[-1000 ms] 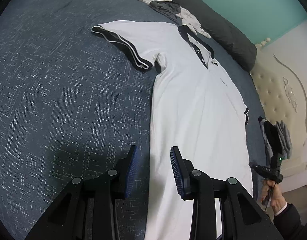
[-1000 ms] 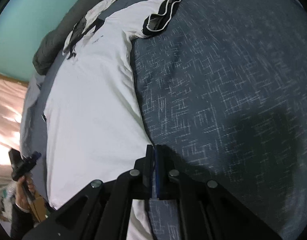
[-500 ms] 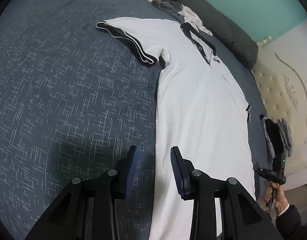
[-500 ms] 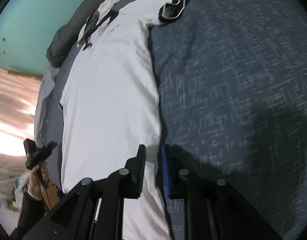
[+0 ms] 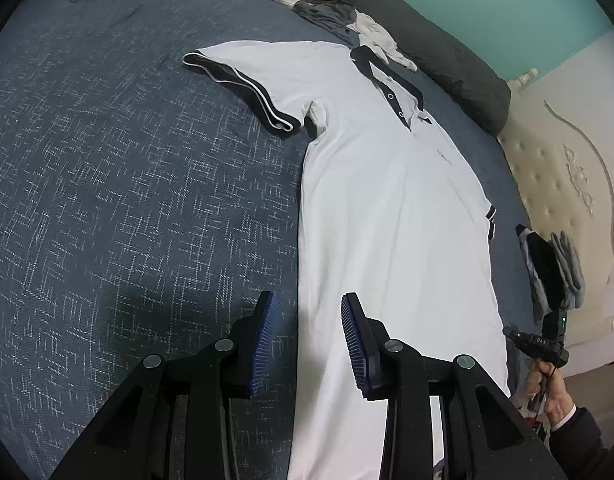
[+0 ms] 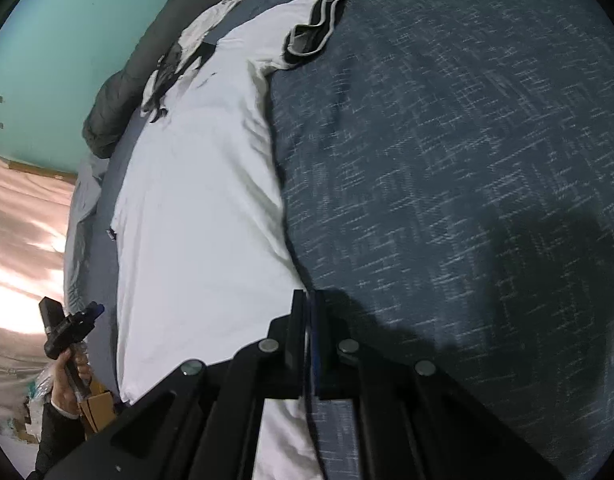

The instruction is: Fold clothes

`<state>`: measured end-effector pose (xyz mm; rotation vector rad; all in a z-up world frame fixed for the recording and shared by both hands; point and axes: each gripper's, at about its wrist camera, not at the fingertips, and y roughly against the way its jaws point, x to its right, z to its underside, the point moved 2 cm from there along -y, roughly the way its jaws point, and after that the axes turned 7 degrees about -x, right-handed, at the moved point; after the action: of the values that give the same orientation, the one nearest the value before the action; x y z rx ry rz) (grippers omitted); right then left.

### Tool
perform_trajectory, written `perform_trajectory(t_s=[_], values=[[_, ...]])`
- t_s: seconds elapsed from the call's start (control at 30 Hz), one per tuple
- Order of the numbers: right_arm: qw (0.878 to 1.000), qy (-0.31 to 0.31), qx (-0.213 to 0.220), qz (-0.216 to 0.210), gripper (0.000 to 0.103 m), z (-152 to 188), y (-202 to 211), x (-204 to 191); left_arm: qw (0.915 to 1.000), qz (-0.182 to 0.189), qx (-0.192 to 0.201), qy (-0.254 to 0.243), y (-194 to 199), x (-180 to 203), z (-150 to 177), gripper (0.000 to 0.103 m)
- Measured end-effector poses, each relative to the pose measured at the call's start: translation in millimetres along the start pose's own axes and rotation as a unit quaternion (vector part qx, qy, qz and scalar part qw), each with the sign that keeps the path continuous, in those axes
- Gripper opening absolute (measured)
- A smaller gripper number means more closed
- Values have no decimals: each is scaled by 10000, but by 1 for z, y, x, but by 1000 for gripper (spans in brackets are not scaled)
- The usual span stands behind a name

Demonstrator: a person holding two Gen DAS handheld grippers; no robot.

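Note:
A white polo shirt (image 5: 391,216) with dark collar and sleeve trim lies flat, front up, on the blue bedspread (image 5: 107,200). My left gripper (image 5: 307,340) hangs open just above it, its jaws straddling the shirt's left side edge near the lower end. The right gripper (image 6: 309,300) is shut on the shirt's (image 6: 203,208) right side edge, tips down at the bedspread (image 6: 447,160). Small wrinkles run along that edge. Each view also catches the other gripper far off: the right gripper (image 5: 507,334) and the left gripper (image 6: 97,308), each in a hand with a dark sleeve.
A dark grey rolled duvet (image 5: 447,52) lies along the far side by the teal wall. A heap of white and grey clothes (image 5: 335,12) sits above the collar. Dark folded garments (image 5: 551,264) lie near the cream headboard (image 5: 567,184). Bare bedspread spreads wide beside the left sleeve (image 5: 243,80).
The right jaws parted a little half a second ago and have closed again at the shirt's right edge. The left gripper holds the same opening and place.

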<state>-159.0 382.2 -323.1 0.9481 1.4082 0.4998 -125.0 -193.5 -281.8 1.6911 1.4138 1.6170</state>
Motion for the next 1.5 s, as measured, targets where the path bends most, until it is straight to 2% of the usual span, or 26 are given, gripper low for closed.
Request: perform_trajectory(t_s=[0.2, 0.37, 0.47, 0.5, 0.53, 0.77, 0.83, 1.0, 1.03, 1.1, 1.33, 1.4, 1.43, 1.5], values=[[9995, -31, -285, -128, 7, 9, 4, -3, 10000, -56, -32, -7, 7, -4, 10, 37], [9989, 65, -450, -80, 19, 23, 4, -5, 10000, -64, -9, 49, 15, -10, 20, 38], [9988, 175, -454, 38, 17, 28, -1, -5, 10000, -55, 11, 44, 21, -9, 26, 39], [9991, 175, -394, 38, 14, 29, -1, -4, 10000, -60, 22, 14, 23, -8, 28, 39], [9993, 174, -334, 38, 7, 29, 0, -3, 10000, -65, 34, -18, 26, -6, 30, 39], [9999, 114, 31, -48, 4, 27, 21, 4, 9999, -77, 51, -112, 38, -2, 39, 40], [9999, 100, -4, -41, 4, 28, 20, 5, 9999, -79, 38, -104, 38, -2, 41, 40], [9988, -31, -442, -188, 8, 33, 7, 3, 9999, -66, -11, -133, 38, 0, 50, 41], [9988, -26, -458, -155, 9, 34, 7, 3, 9999, -70, -15, -133, 38, 0, 50, 41], [9990, 4, -441, -109, 18, 38, 11, 2, 9999, -68, -24, -109, 38, -2, 52, 42], [9983, 96, -551, -150, 18, 49, 10, 3, 10000, 9, -99, -4, 37, -8, 64, 43], [9984, 159, -537, -69, 15, 50, 6, 2, 9998, -17, -174, -38, 35, -8, 70, 44], [9984, 187, -524, -29, 5, 51, 5, 1, 9997, -40, -223, -70, 34, -7, 73, 44], [9990, 211, -379, 59, 4, 51, 8, 1, 9996, -60, -267, -99, 33, -7, 77, 44]])
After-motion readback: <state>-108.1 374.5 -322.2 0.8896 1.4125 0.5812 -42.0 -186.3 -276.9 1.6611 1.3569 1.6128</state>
